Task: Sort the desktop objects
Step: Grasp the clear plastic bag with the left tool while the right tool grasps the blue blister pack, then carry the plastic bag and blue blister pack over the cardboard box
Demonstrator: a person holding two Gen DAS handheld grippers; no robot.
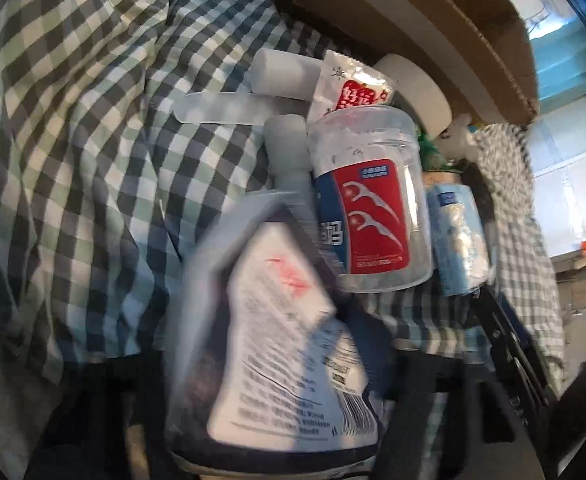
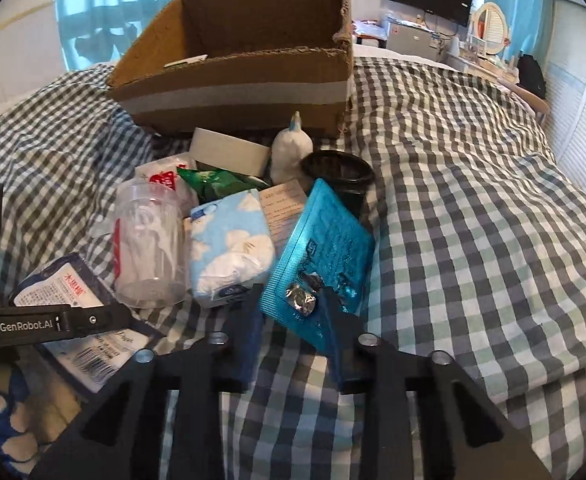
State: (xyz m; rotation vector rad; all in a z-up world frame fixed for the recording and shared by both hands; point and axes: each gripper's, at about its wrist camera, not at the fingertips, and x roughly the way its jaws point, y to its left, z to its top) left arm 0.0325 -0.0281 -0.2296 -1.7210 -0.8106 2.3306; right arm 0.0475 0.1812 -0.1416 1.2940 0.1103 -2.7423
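A pile of small objects lies on a checked bedspread before a cardboard box (image 2: 233, 52). My left gripper (image 1: 277, 420) is shut on a dark blue pouch with a white label (image 1: 277, 340), seen also in the right wrist view (image 2: 59, 288). My right gripper (image 2: 293, 320) has its fingers on either side of the lower edge of a teal blister card (image 2: 325, 256), which stands tilted; whether they clamp it is unclear. A clear floss-pick jar (image 1: 369, 208) lies on its side, also in the right wrist view (image 2: 149, 240), beside a blue tissue pack (image 2: 233, 248).
Behind the pile are a white box (image 2: 229, 152), a green packet (image 2: 217, 180), a red-and-white sachet (image 2: 161, 180), a white squeeze bottle (image 2: 293, 148), a black cup (image 2: 341, 176) and a paper slip (image 2: 285, 208). Checked bedding (image 2: 473, 220) spreads right. Furniture stands far back.
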